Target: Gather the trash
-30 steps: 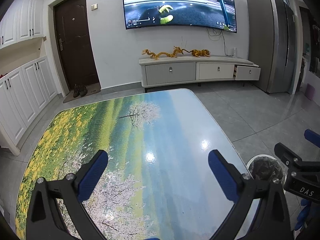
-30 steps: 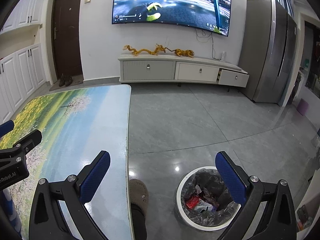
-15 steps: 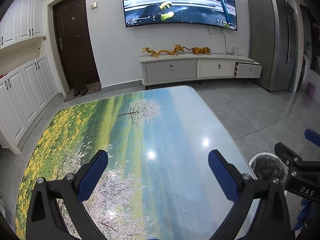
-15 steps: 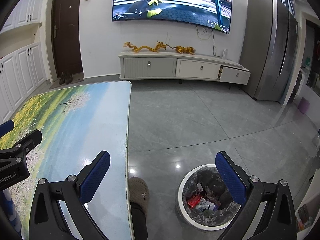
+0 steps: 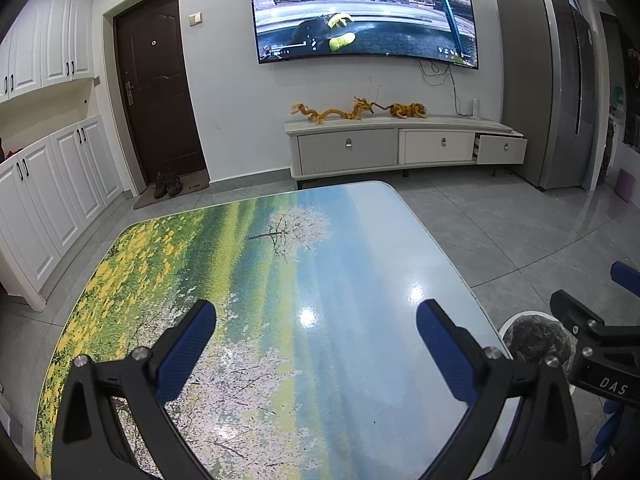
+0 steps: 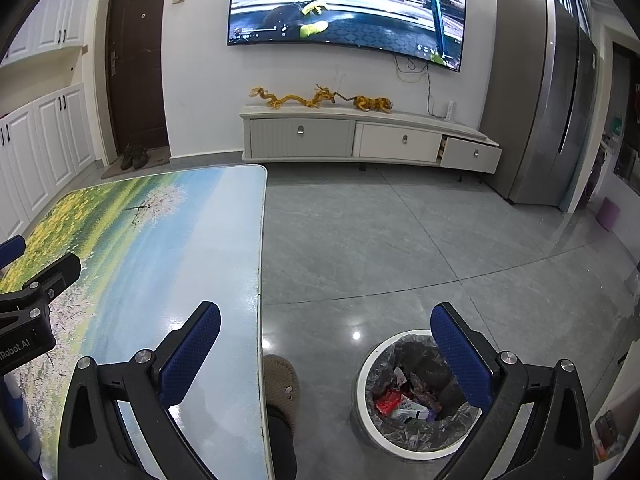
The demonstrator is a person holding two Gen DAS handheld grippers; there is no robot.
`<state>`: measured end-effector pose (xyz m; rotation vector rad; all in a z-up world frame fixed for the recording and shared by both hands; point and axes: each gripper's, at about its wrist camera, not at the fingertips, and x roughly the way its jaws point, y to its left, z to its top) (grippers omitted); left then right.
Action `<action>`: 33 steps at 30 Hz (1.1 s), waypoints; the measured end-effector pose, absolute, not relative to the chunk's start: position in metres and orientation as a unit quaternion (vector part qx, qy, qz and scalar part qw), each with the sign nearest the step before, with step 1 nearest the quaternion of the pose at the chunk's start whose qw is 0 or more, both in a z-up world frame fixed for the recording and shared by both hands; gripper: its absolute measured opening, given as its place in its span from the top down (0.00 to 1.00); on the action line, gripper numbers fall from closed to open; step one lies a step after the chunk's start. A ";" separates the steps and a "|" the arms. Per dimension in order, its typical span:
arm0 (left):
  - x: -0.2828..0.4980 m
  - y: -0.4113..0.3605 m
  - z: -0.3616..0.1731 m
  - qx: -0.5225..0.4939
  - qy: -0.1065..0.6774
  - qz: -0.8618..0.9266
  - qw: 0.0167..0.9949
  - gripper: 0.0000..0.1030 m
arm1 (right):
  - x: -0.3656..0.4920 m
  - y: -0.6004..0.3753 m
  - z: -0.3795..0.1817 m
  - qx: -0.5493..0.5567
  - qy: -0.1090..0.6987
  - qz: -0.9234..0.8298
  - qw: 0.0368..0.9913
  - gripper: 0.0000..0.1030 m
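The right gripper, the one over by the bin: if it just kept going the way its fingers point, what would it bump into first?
Probably the grey floor. The right gripper is open and empty, aimed between the table's edge and the trash bin. Nothing stands in that gap, though depth is hard to judge.

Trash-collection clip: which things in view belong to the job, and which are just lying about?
Job:
- bin, lined, on the floor right of the table
- trash already inside it
- left claw, open
- right claw, open
- table

Lying about:
- TV
- dragon figurines on the cabinet
- fridge
- shoes by the door
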<state>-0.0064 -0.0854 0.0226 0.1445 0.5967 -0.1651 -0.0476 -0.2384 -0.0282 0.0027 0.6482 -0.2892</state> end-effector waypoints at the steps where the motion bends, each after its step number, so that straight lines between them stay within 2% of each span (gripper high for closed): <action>1: -0.008 -0.085 0.024 0.071 0.292 -0.081 0.950 0.02 | -0.049 -0.238 -0.027 0.001 0.316 -0.142 0.938 0.00; 33: -0.061 -0.080 0.059 0.063 0.250 -0.073 0.963 0.02 | -0.100 -0.231 0.006 0.003 0.270 -0.139 0.953 0.00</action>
